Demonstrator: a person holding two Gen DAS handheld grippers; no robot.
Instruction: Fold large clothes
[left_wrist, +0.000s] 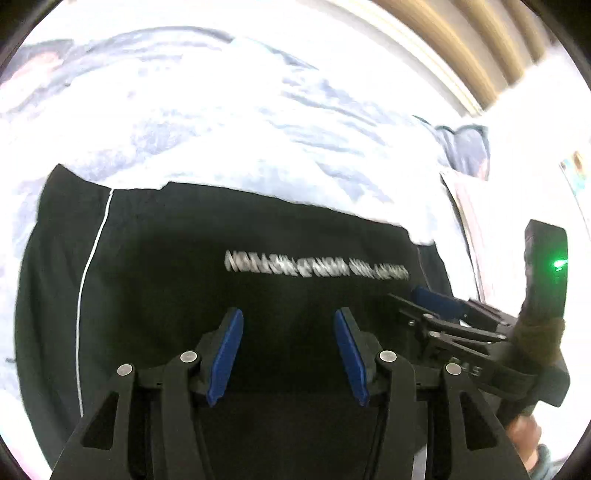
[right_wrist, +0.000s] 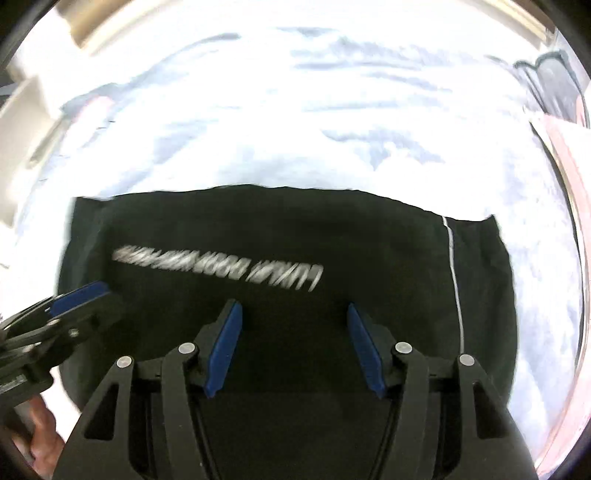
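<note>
Two hand-held grippers hang over a black garment spread on a pale bed cover.

The black garment (left_wrist: 229, 236) lies flat on the light blue-white bedding (left_wrist: 207, 122), a blurred line of white lettering (left_wrist: 317, 267) across its middle and a thin white stripe (left_wrist: 90, 273) running down one side. The left gripper (left_wrist: 288, 354) points down at the cloth with its blue pads (left_wrist: 225, 356) standing apart and nothing between them. The right gripper (right_wrist: 295, 350) does the same just beside it, jaws spread and empty over the dark fabric; neither pair of pads visibly presses the cloth. A hand (right_wrist: 42, 439) shows at the lower left edge of the right wrist view, under the left gripper's body.
</note>
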